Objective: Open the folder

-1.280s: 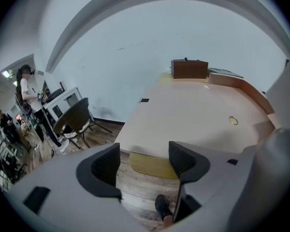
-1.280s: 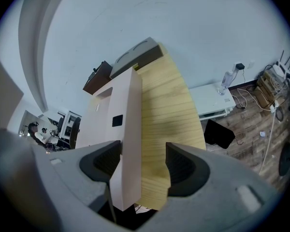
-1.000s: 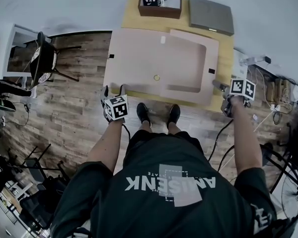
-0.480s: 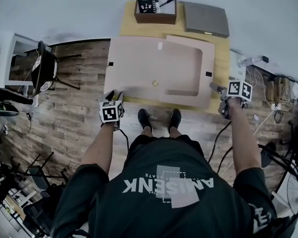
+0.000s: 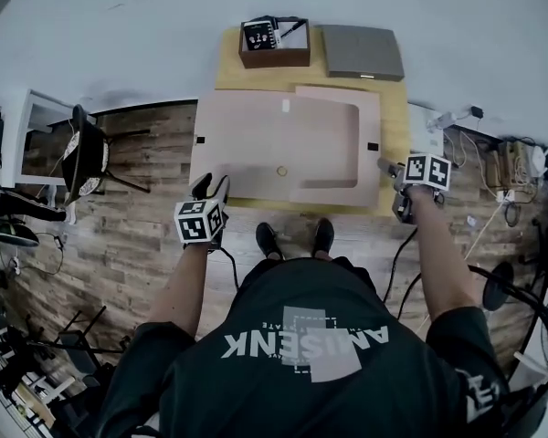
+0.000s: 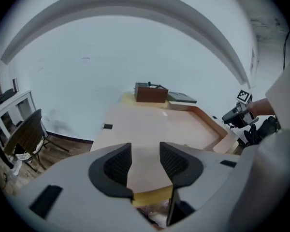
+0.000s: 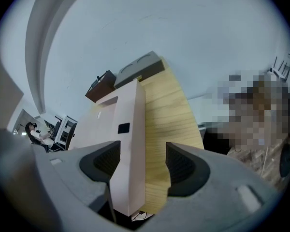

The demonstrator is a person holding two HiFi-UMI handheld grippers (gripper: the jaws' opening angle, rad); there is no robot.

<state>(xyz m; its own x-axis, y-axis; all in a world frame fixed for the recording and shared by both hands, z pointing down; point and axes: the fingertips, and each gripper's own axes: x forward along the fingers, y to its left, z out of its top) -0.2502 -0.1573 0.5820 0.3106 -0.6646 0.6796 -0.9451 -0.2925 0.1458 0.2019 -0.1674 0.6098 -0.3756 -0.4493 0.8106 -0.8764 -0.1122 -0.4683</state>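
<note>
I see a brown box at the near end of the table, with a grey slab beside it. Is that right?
Not quite. The head view shows the brown box at the far end of the table, beyond the folder, not the near end. The grey slab is indeed beside it.

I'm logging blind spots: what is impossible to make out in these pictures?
Pale pink cardboard folder: inside hidden by its own cover, all views.
Small brown box: contents too small, head view.
Flat grey slab: too small to identify, head view.
Right of the yellow wooden table: mosaic patch, right gripper view.
</note>
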